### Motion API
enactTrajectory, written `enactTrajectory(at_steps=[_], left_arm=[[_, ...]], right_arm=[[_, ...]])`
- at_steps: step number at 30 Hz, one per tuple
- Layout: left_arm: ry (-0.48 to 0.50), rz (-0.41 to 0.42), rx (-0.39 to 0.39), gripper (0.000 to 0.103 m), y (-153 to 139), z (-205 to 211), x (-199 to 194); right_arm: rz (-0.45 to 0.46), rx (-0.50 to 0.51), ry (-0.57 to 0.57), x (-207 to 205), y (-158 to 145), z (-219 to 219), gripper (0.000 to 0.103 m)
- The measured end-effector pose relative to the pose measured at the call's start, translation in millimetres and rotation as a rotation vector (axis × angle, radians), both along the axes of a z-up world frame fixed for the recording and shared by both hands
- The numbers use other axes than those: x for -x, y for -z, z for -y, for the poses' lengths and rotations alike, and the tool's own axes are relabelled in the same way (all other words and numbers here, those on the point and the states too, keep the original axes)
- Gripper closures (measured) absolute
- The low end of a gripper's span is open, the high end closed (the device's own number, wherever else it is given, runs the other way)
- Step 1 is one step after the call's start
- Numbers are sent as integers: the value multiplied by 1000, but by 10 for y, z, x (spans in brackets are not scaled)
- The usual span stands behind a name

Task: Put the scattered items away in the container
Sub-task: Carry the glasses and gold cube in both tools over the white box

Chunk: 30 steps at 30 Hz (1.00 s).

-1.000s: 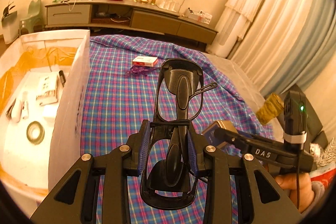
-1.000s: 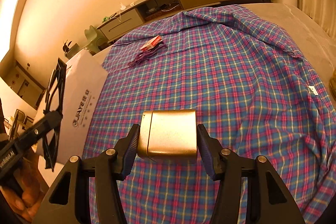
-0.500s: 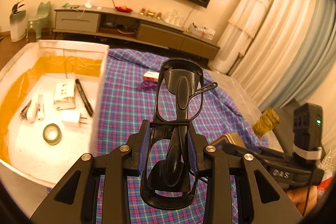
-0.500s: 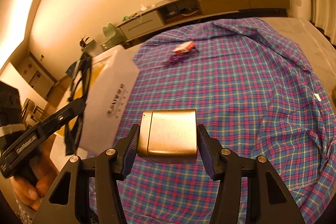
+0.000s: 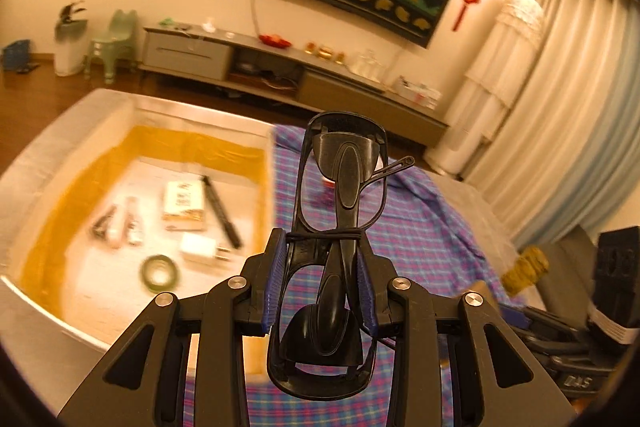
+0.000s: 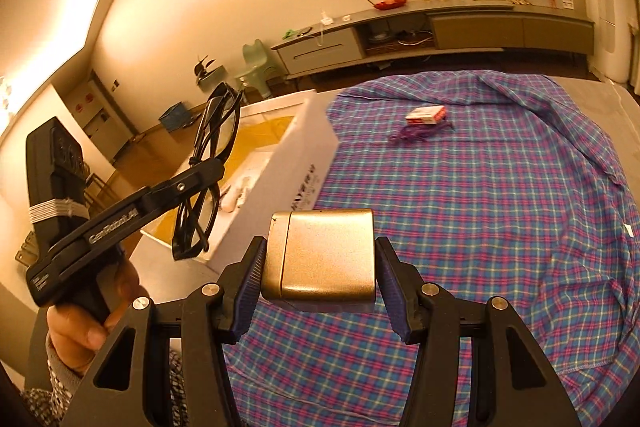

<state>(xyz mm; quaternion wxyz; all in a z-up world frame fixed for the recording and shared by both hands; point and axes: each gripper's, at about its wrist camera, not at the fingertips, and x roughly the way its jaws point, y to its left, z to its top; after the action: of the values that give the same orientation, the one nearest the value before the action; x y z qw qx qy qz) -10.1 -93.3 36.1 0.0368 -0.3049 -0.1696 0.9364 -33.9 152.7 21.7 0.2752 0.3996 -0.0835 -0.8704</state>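
The left hand-held gripper (image 5: 320,291) is tilted downward and closed part-way on a pair of black folded glasses (image 5: 340,223), which is clamped edge-on between the blue pads (image 5: 276,279) and stands up beyond the fingertips. In the right wrist view the same glasses (image 6: 208,163) are seen held up over the near corner of the box, with the person's hand (image 6: 84,327) wrapped around the handle below. The right hand-held gripper (image 6: 320,283) is also tilted downward; its jaws are held fairly wide on a gold-coloured metal case (image 6: 324,255), pressed on both sides — the case is carried above the checked cloth (image 6: 500,227).

To the left of and below the left hand-held gripper lies a white box (image 5: 120,107) with yellowish inner walls. Inside it are seen a roll of tape (image 5: 160,273), a white charger plug (image 5: 200,247), a black pen (image 5: 222,211), a small printed packet (image 5: 184,205) and some pale blurred items (image 5: 116,227) that cannot be identified.

Far ahead of the right hand-held gripper — on the cloth — a small red-and-white packet (image 6: 426,115) is lying against a purple cord (image 6: 416,135).
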Motion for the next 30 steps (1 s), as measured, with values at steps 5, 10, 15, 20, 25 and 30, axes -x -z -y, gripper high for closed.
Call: enactTrajectory(at_steps=[5, 10, 15, 20, 25, 30], left_arm=[[-54, 11, 3, 69, 33, 207, 6], [-71, 14, -39, 69, 46, 385, 12], [-85, 11, -63, 69, 41, 473, 15], [-104, 5, -71, 69, 26, 545, -20], [-112, 4, -84, 69, 25, 631, -21], [-121, 0, -93, 69, 24, 692, -37]], right_arm=[[-18, 0, -32, -30, -88, 159, 48], [-42, -1, -64, -44, -203, 324, 48], [-65, -3, -94, -13, -302, 486, 48], [-83, -5, -121, 20, -388, 627, 48], [-100, -8, -144, 47, -465, 752, 48], [-115, -14, -168, 94, -521, 863, 48]])
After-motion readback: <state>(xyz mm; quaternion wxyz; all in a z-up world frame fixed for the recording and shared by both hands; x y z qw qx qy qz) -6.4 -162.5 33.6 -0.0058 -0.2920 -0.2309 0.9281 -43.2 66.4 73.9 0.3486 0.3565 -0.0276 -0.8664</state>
